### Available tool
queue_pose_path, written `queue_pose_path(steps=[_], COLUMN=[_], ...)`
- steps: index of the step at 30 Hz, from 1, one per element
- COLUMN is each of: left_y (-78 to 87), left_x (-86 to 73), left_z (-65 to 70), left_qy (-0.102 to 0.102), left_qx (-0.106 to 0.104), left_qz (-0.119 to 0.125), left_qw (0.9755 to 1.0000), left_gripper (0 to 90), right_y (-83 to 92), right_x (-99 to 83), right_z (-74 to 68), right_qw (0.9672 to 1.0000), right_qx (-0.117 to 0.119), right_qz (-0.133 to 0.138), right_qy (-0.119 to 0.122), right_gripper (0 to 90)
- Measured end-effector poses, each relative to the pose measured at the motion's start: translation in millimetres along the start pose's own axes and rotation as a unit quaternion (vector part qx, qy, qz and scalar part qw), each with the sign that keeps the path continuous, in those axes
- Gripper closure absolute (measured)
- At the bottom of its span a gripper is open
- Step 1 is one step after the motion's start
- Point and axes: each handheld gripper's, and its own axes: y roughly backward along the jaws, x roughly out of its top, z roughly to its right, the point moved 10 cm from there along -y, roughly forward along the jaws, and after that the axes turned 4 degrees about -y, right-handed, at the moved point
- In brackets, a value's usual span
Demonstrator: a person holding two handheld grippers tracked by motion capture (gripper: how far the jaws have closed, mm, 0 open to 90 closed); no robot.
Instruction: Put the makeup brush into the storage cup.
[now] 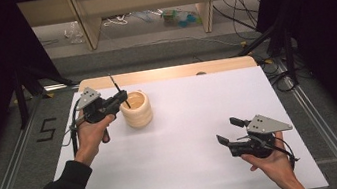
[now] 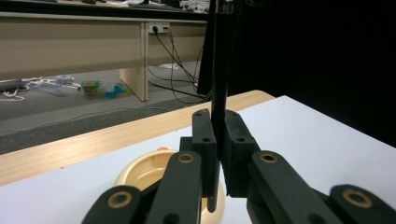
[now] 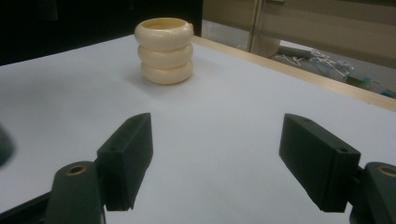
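A cream ribbed holder (image 1: 137,109) stands on the white table (image 1: 188,137) at the back left. My left gripper (image 1: 120,97) hovers just left of its rim, shut on a thin black stick (image 1: 119,90) that stands nearly upright over the holder. In the left gripper view the black stick (image 2: 219,65) rises between the pressed jaws, its lower end above the holder's opening (image 2: 144,170). My right gripper (image 1: 227,131) is held low over the table at the front right, open and empty. From the right gripper view the holder (image 3: 164,49) stands far ahead, left of centre.
A wooden strip (image 1: 166,73) runs along the table's far edge. Beyond it are floor, cables and wooden furniture legs (image 1: 88,25). Metal rails (image 1: 10,163) flank the table on both sides.
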Motion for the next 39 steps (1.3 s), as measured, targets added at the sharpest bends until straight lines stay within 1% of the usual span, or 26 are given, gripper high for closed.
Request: queue_pose_path(steps=[1, 3, 4, 5, 7, 8, 9, 10, 11, 12, 13, 15, 16, 17, 18, 19, 21, 23, 24, 25, 27, 28, 29, 30, 31, 39], left_y=[-1.6, -5.1, -6.6, -6.6, -9.4, -13.4, -15.6, -15.6, -18.4, -19.8, -24.1, -26.0, -29.5, -29.5, -31.4, -35.0, -36.6, -40.3, -41.7, -41.7, -42.9, -44.3, -44.5, -44.5, -46.2, -51.4], left_x=[0.4, 2.2, 3.1, 3.1, 5.0, 4.4, 4.1, 4.1, 4.4, 4.5, 3.8, 3.4, 1.7, 1.7, 0.9, -0.8, -1.7, -5.7, -6.7, -6.7, -8.9, -10.4, -11.3, -11.3, -13.6, -24.6], left_z=[-1.7, -4.7, -6.1, -6.1, -8.0, -9.3, -9.7, -9.7, -10.2, -10.6, -11.1, -11.0, -11.7, -11.7, -12.7, -15.0, -16.0, -18.9, -19.3, -19.3, -21.1, -22.0, -22.4, -22.4, -22.7, -23.1], left_qy=[-0.002, 0.001, -0.003, -0.003, 0.000, -0.005, -0.006, -0.006, -0.004, -0.002, -0.002, -0.001, -0.002, -0.002, -0.003, 0.000, 0.000, 0.003, 0.006, 0.006, 0.007, 0.010, 0.008, 0.008, 0.003, 0.002], left_qx=[0.002, 0.007, 0.008, 0.008, 0.011, 0.012, 0.014, 0.014, 0.014, 0.014, 0.015, 0.015, 0.016, 0.016, 0.017, 0.022, 0.022, 0.026, 0.026, 0.026, 0.027, 0.028, 0.028, 0.028, 0.029, 0.026], left_qz=[-0.002, -0.001, -0.003, -0.003, 0.000, -0.006, -0.008, -0.008, -0.008, -0.007, -0.009, -0.009, -0.014, -0.014, -0.016, -0.018, -0.019, -0.025, -0.026, -0.026, -0.029, -0.030, -0.032, -0.032, -0.038, -0.058], left_qw=[1.0000, 1.0000, 1.0000, 1.0000, 0.9999, 0.9999, 0.9999, 0.9999, 0.9999, 0.9999, 0.9999, 0.9998, 0.9998, 0.9998, 0.9997, 0.9996, 0.9996, 0.9993, 0.9993, 0.9993, 0.9992, 0.9991, 0.9991, 0.9991, 0.9989, 0.9980], left_gripper=[85.1, 85.1, 85.1, 85.1, 85.1, 85.1, 85.1, 85.1, 85.1, 85.1, 85.1, 85.1, 85.1, 85.1, 85.1, 85.1, 85.1, 85.1, 85.1, 85.1, 85.1, 85.1, 85.1, 85.0, 85.0, 85.0], right_y=[0.4, 3.2, 3.2, 5.2, 5.5, 5.4, 4.7, 4.7, 4.8, 6.3, 3.9, 3.0, 2.5, 2.7, 3.1, 2.8, 3.0, 3.2, 4.2, 4.0, 3.9, 2.2, 1.1, 0.6, 2.4, 2.3], right_x=[-0.1, 0.4, -0.6, -2.3, -3.1, -4.2, -3.4, -3.4, -4.5, -6.6, -4.7, -4.4, -4.7, -5.9, -6.6, -5.9, -6.0, -6.9, -7.3, -7.5, -7.5, -6.9, -6.3, -6.9, -8.7, -8.5], right_z=[-0.5, 1.9, -0.3, 1.8, 2.2, 2.2, 3.6, 3.6, 2.7, 2.2, 2.8, 2.7, 2.4, 0.7, 0.4, 1.7, 1.2, -0.5, 1.9, 2.4, 2.5, 1.4, 0.8, -1.3, -0.9, -0.8], right_qw=[1.0000, 1.0000, 0.9998, 0.9999, 0.9998, 0.9998, 0.9999, 0.9999, 0.9998, 0.9998, 0.9999, 0.9999, 0.9999, 0.9998, 0.9998, 0.9999, 0.9999, 0.9998, 0.9999, 0.9999, 0.9999, 0.9999, 0.9999, 0.9998, 0.9998, 0.9998], right_qx=[-0.001, -0.002, 0.005, -0.001, -0.001, -0.001, -0.001, -0.001, -0.002, -0.001, -0.003, -0.004, -0.003, 0.001, 0.003, 0.002, 0.003, 0.005, -0.001, -0.002, -0.002, 0.004, 0.005, 0.009, 0.006, 0.007], right_qz=[0.003, 0.007, 0.007, 0.001, 0.001, 0.002, 0.007, 0.007, 0.003, -0.010, 0.003, 0.007, 0.006, 0.001, -0.004, 0.000, -0.001, -0.004, -0.009, -0.009, -0.009, -0.004, 0.001, 0.000, -0.012, -0.011], right_qy=[-0.007, -0.003, -0.018, -0.015, -0.018, -0.020, -0.012, -0.012, -0.017, -0.018, -0.012, -0.013, -0.012, -0.019, -0.019, -0.011, -0.011, -0.019, -0.010, -0.009, -0.009, -0.010, -0.010, -0.018, -0.017, -0.017], right_gripper=[26.8, 26.8, 26.8, 26.8, 26.7, 26.7, 26.7, 26.7, 26.7, 26.7, 26.7, 26.7, 26.7, 26.7, 26.7, 26.7, 26.7, 26.7, 26.7, 26.7, 26.7, 26.7, 26.8, 26.8, 26.8, 26.7])
